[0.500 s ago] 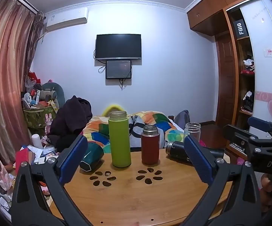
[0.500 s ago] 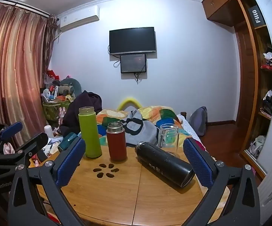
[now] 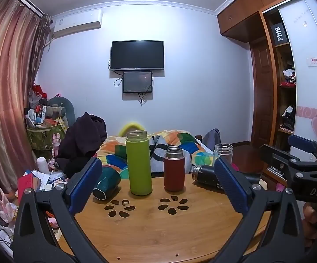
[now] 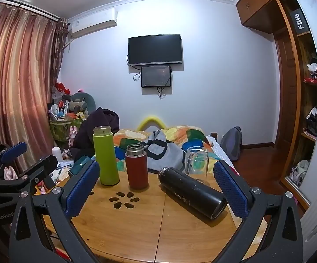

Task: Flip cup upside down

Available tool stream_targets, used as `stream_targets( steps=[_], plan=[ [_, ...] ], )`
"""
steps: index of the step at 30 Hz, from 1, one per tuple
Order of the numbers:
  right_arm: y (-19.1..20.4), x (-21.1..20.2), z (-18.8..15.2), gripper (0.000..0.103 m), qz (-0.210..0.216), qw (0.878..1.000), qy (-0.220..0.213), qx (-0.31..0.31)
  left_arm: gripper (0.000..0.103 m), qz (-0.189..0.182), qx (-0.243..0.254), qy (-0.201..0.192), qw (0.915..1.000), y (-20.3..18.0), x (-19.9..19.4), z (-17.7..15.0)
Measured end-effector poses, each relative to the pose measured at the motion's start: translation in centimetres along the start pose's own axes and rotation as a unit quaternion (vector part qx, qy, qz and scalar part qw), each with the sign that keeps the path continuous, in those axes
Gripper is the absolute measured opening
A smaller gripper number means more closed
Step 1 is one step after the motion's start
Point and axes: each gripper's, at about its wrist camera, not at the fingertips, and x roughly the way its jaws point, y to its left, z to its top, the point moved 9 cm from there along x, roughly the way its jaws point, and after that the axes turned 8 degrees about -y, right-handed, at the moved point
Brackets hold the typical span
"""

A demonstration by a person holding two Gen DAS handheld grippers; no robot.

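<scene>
On a round wooden table (image 3: 149, 230) (image 4: 158, 230) stand a tall green bottle (image 3: 138, 164) (image 4: 105, 156), a shorter red flask (image 3: 174, 168) (image 4: 136, 167) and a clear glass cup (image 3: 223, 153) (image 4: 196, 162), all upright and open-topped. A black flask (image 3: 204, 175) (image 4: 191, 191) and a dark teal cup (image 3: 107, 182) (image 4: 79, 164) lie on their sides. My left gripper (image 3: 158, 188) is open and empty, in front of the green and red ones. My right gripper (image 4: 156, 189) is open and empty, near the black flask.
Flower-shaped cutouts (image 3: 120, 207) (image 4: 124, 199) pierce the tabletop. A bed with a colourful quilt (image 3: 180, 144) lies behind the table. Clutter (image 3: 40, 175) covers the floor at left, and a wardrobe (image 4: 307, 109) stands at right.
</scene>
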Motion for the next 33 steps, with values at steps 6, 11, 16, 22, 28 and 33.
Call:
stream_targets(
  steps=[6, 11, 16, 22, 28, 33],
  plan=[
    [-0.01, -0.30, 0.28, 0.103, 0.001, 1.000, -0.005, 0.000, 0.103, 0.002, -0.002, 0.002, 1.0000, 0.13, 0.82, 0.11],
    [0.18, -0.18, 0.27, 0.103, 0.001, 1.000, -0.007, -0.001, 0.103, 0.003, -0.004, 0.002, 1.0000, 0.02, 0.81, 0.11],
    [0.22, -0.21, 0.37, 0.103, 0.001, 1.000, -0.007, -0.001, 0.103, 0.004, -0.005, 0.002, 1.0000, -0.03, 0.80, 0.11],
    [0.33, -0.37, 0.65, 0.103, 0.002, 1.000, -0.009, -0.001, 0.103, 0.005, -0.006, 0.002, 1.0000, 0.06, 0.82, 0.10],
    [0.50, -0.47, 0.96, 0.103, 0.003, 1.000, -0.010, -0.002, 0.103, 0.004, -0.006, 0.002, 1.0000, 0.11, 0.84, 0.10],
    [0.57, -0.55, 1.08, 0.103, 0.004, 1.000, -0.011, -0.002, 0.103, 0.005, -0.006, 0.002, 1.0000, 0.10, 0.83, 0.12]
  ],
)
